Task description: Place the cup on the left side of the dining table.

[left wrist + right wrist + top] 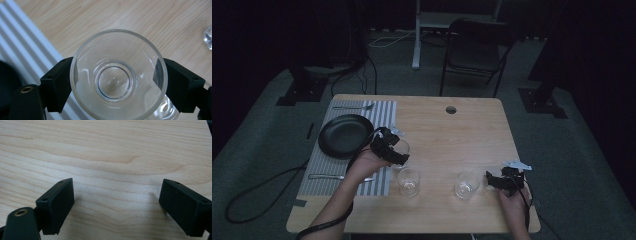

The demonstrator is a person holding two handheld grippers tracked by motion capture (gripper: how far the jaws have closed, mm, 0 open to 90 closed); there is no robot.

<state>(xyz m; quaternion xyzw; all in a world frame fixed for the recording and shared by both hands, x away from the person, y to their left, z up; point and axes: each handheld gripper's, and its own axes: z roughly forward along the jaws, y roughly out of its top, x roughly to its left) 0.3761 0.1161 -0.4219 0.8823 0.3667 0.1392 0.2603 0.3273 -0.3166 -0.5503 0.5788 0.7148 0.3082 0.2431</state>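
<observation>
Left gripper [117, 82] clamped on clear glass [118, 75], jaws on opposite sides of rim, mouth facing camera, just beside striped placemat [22, 47] edge. Right gripper [116, 205] spread apart over bare wooden table [112, 150], holding nothing.

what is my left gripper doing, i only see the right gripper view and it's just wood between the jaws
observer: the left gripper has a jaw on each side of a clear, empty glass, seen from above.
operator: ok, any glass near my right one
observer: yes, a second glass stands beside the right gripper, on the side toward the left gripper, not between its open jaws.
operator: where's the held one on the table
observer: at the right edge of the striped placemat, which also carries a black plate.
</observation>
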